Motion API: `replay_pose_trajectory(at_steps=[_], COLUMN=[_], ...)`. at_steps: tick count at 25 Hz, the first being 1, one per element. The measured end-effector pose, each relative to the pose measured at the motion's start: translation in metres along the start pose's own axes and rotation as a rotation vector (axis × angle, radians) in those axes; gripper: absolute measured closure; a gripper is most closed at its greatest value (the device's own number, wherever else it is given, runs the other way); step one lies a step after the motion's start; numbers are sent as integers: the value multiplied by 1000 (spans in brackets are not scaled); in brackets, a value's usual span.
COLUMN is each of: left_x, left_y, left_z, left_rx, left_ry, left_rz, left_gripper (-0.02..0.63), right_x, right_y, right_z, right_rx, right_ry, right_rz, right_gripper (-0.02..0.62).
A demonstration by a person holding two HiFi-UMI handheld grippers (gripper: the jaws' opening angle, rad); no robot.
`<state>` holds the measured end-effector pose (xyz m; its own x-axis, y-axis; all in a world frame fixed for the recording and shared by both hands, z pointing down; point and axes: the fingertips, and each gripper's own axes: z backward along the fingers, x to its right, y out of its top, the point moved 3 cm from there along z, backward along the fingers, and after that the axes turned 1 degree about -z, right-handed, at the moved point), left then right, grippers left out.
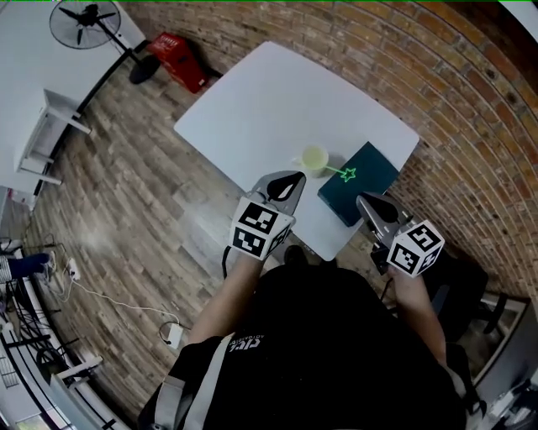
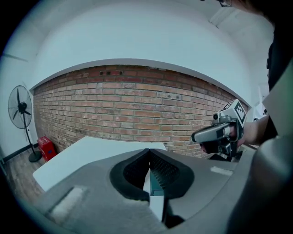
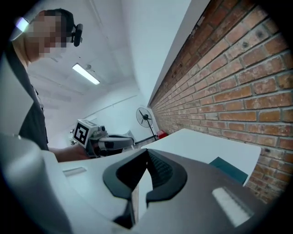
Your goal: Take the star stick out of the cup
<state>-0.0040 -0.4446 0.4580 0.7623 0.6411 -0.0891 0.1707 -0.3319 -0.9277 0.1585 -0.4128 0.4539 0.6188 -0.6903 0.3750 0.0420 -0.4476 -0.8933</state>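
A pale yellow-green cup [image 1: 313,158] stands on the white table [image 1: 252,101] near its front edge. The green star stick [image 1: 345,174] leans out of the cup to the right, its star end over a dark teal book [image 1: 370,172]. My left gripper [image 1: 293,177] hovers just short of the cup, shut and empty. My right gripper [image 1: 361,200] sits at the book's near corner, also shut with nothing in it. In the left gripper view the left gripper's [image 2: 148,151] jaws meet at the tip, and the right gripper [image 2: 198,135] shows at the right. The right gripper view shows the right gripper's [image 3: 146,151] jaws closed.
A brick wall [image 1: 471,109] runs behind and to the right of the table. A standing fan [image 1: 84,21] and a red box [image 1: 178,59] are on the wooden floor at the far left. Cables and a power strip [image 1: 71,270] lie on the floor at left.
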Motion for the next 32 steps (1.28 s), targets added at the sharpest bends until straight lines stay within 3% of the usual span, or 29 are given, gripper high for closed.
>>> replay_pose_trajectory(at_steps=[5,9,12,22,28,32], left_x=[-7,3,6,22,19,21], left_y=[-13,-24,-29,-55,-74,-81], left_z=[-14,-31,-46,-111,-145,-159], left_rx=[-12,-64,-83,-203,-329,-371], left_ry=[-104,-196,-231,-326,-309,-343], left_rz=[-81,-165,-213,-363,-524,-571], left_gripper=[596,521,509,462,462,462], right_x=[2,7,15,55,88,107], right_y=[-4,-16,-13,4,12,22], right_z=[1,10,13,8,3,-4], right_rx=[25,23,42,62,50,46], right_ry=[-108,-170,-198,-214,-206,-193], right_rz=[-50,-87,-108,-139,-173,-181], right_gripper=[595,595,595,595,595,595])
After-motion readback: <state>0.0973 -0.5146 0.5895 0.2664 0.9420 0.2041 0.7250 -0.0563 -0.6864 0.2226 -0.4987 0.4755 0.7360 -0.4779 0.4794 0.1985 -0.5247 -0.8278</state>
